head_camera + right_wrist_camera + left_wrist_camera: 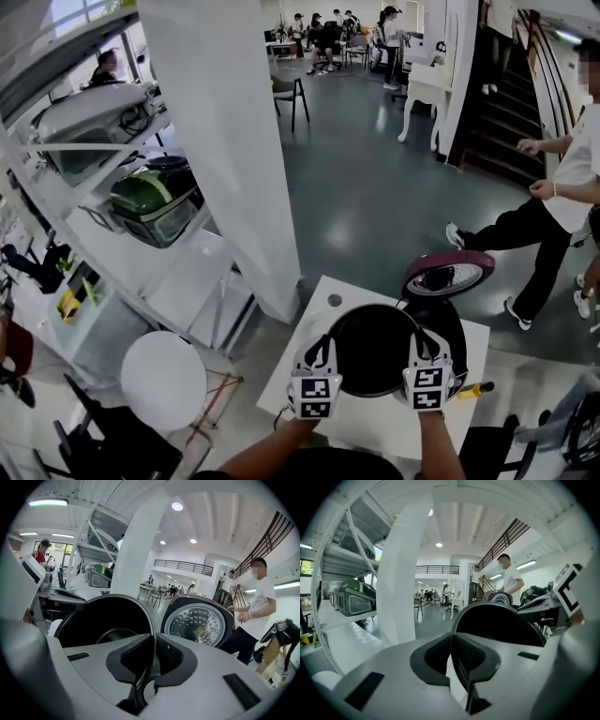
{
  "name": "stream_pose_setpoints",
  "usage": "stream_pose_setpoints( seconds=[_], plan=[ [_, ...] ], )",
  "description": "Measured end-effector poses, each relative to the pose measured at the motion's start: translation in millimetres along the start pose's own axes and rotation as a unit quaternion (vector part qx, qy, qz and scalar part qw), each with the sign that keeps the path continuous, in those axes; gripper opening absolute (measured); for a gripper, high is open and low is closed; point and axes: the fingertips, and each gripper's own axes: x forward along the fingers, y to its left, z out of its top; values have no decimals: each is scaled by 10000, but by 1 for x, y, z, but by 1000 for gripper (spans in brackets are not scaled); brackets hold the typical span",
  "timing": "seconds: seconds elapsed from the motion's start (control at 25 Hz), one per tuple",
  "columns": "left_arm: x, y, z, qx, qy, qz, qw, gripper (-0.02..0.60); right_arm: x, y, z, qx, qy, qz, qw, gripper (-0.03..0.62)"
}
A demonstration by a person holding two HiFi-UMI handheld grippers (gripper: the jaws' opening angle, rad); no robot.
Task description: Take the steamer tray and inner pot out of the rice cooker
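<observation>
The black inner pot (pixel 375 349) hangs over the white table (pixel 319 305), held by its rim on two sides. My left gripper (pixel 328 343) is shut on the left rim; in the left gripper view the thin rim (pixel 453 639) runs between the pads. My right gripper (pixel 419 343) is shut on the right rim, and the pot's dark inside (pixel 105 620) shows in the right gripper view. The rice cooker (pixel 457 330) stands just behind and to the right, its lid (pixel 448 274) raised with the perforated inner face (pixel 194 625) showing. I cannot make out a steamer tray.
A wide white pillar (pixel 225 141) rises left of the table, with white shelves holding machines (pixel 150 202) beyond it. A round white stool (pixel 162 380) sits at lower left. A person (pixel 553 216) walks at the right, near dark stairs (pixel 511 112). A yellow-handled item (pixel 476 388) lies on the table.
</observation>
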Motion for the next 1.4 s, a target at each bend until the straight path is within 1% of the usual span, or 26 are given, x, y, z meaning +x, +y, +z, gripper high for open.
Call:
stream_pose_setpoints(
  seconds=[0.2, 0.36, 0.6, 0.84, 1.08, 1.24, 1.4],
  plan=[
    [4, 34, -16, -108, 95, -99, 9998, 32, 17, 32, 2, -36, 146, -84, 9999, 31],
    [9, 62, -33, -160, 218, -149, 9995, 32, 37, 59, -5, -23, 269, -79, 9996, 31],
    [21, 95, -58, -211, 398, -86, 9989, 32, 66, 91, -20, 69, 454, -16, 9989, 31],
    [40, 112, -82, -309, 504, 10, 9983, 32, 99, 106, -39, 89, 623, 166, 9979, 31],
    [55, 124, -111, -321, 806, 192, 9960, 32, 128, 121, -60, 63, 892, 424, 9951, 31],
    [65, 130, -121, -384, 901, 281, 9948, 32, 145, 124, -64, -19, 1012, 538, 9934, 31],
    [71, 127, -130, -441, 1023, 323, 9932, 32, 155, 123, -79, 37, 1187, 632, 9909, 31]
  ],
)
